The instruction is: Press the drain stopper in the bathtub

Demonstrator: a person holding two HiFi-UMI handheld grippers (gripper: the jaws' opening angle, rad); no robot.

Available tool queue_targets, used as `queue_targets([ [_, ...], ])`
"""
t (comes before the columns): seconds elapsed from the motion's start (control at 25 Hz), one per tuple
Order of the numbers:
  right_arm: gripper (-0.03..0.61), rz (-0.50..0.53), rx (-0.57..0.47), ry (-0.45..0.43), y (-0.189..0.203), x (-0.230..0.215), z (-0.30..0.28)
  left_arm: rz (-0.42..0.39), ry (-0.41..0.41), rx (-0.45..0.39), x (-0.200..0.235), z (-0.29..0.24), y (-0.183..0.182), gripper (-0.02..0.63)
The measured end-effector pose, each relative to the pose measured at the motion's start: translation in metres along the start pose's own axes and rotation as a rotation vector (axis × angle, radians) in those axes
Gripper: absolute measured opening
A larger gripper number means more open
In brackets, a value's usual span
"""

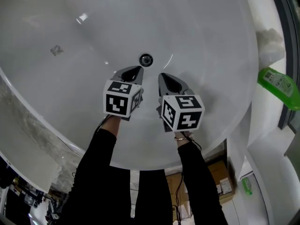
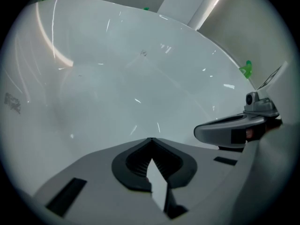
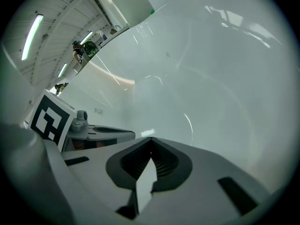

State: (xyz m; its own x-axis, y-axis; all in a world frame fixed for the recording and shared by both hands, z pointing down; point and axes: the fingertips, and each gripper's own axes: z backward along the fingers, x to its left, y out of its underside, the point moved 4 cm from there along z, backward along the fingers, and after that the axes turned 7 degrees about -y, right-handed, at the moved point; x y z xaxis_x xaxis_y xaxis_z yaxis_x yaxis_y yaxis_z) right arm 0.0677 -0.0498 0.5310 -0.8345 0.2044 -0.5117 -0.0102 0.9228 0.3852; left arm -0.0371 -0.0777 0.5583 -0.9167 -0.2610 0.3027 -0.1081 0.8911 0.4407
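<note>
The round chrome drain stopper (image 1: 146,59) sits at the bottom of the white bathtub (image 1: 197,27). My left gripper (image 1: 136,71) hangs just below and left of it, jaw tips met, nothing between them. My right gripper (image 1: 162,77) is beside it, a little lower right of the stopper, also shut and empty. In the left gripper view the left gripper (image 2: 150,139) points at bare tub wall, with the right gripper (image 2: 234,128) at the right. The right gripper (image 3: 150,139) sees the left gripper (image 3: 101,135) at its left. The stopper is hidden in both gripper views.
A green bottle (image 1: 280,86) stands on the ledge at the tub's right, with a white object (image 1: 272,40) behind it. The tub rim (image 1: 28,121) curves along the left. Cardboard boxes (image 1: 220,182) and cables lie on the floor below the rim.
</note>
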Motion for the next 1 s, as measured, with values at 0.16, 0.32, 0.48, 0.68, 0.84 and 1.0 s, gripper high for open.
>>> queue_targets([
  [0.16, 0.002, -0.003, 0.014, 0.005, 0.003, -0.005, -0.012, 0.01, 0.003, 0.01, 0.005, -0.018, 0.004, 0.008],
  [0.32, 0.002, -0.007, 0.033, 0.001, 0.008, -0.008, -0.027, 0.029, -0.002, 0.015, 0.01, -0.034, 0.007, 0.008],
  [0.48, 0.002, -0.02, 0.042, -0.004, 0.014, -0.007, -0.038, 0.041, -0.004, 0.028, 0.017, -0.045, 0.013, 0.008],
  [0.68, 0.002, -0.046, 0.048, 0.001, 0.02, -0.013, -0.046, 0.059, -0.017, 0.052, 0.023, -0.058, 0.023, 0.008],
  [0.84, 0.002, -0.063, 0.059, -0.001, 0.024, -0.019, -0.053, 0.052, -0.024, 0.072, 0.024, -0.069, 0.031, 0.008],
  [1.0, 0.002, -0.074, 0.07, 0.002, 0.027, -0.028, -0.057, 0.04, -0.031, 0.082, 0.019, -0.08, 0.037, 0.008],
])
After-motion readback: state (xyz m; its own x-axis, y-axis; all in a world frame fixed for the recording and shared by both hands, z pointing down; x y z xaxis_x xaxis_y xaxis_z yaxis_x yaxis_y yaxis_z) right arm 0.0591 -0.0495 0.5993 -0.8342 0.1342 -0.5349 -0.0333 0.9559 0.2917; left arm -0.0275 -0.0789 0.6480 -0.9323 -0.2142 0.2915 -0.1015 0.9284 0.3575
